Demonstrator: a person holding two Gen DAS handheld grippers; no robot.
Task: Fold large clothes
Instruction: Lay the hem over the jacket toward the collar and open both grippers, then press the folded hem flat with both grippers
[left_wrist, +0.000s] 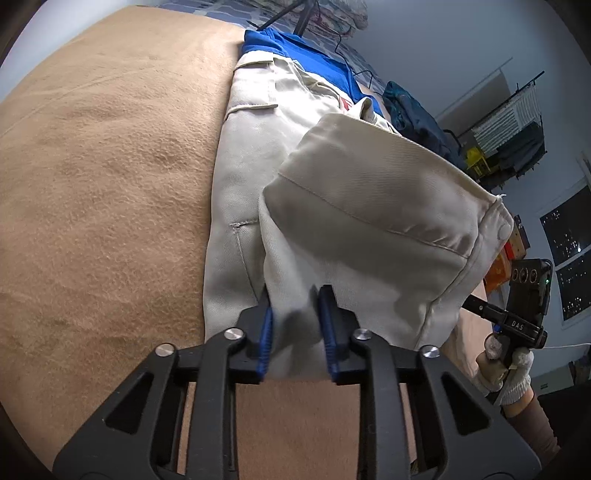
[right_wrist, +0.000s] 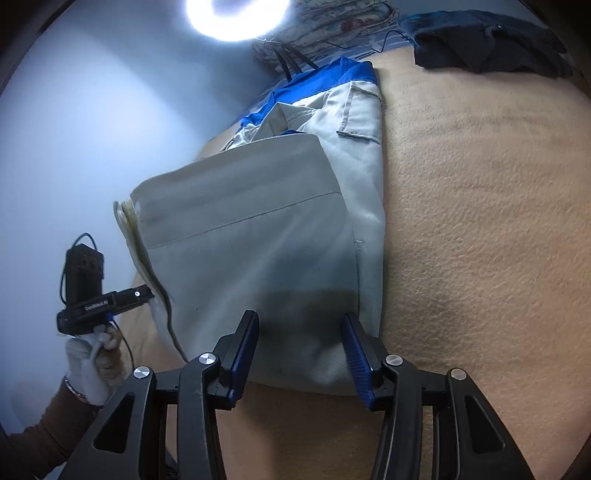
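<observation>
A beige work jacket (left_wrist: 251, 147) with a blue upper part (left_wrist: 295, 44) lies lengthwise on a tan blanket. Its near hem is raised as a wide flap (left_wrist: 369, 206) above the lying part. My left gripper (left_wrist: 297, 332) is shut on a bunched fold of that hem. In the right wrist view the same flap (right_wrist: 240, 229) spans my right gripper (right_wrist: 301, 356), whose blue pads hold a broad fold of the hem. A gloved hand (left_wrist: 506, 373) carries the right gripper at the flap's far edge. Another gloved hand (right_wrist: 88, 365) holds the left one.
The tan blanket (right_wrist: 480, 221) covers the bed on both sides of the jacket. A pile of dark clothes (right_wrist: 487, 40) lies at the far corner, and a dark blue garment (left_wrist: 413, 114) beyond the jacket. A ring light (right_wrist: 236, 14) glares above. A drying rack (left_wrist: 509, 125) stands by the wall.
</observation>
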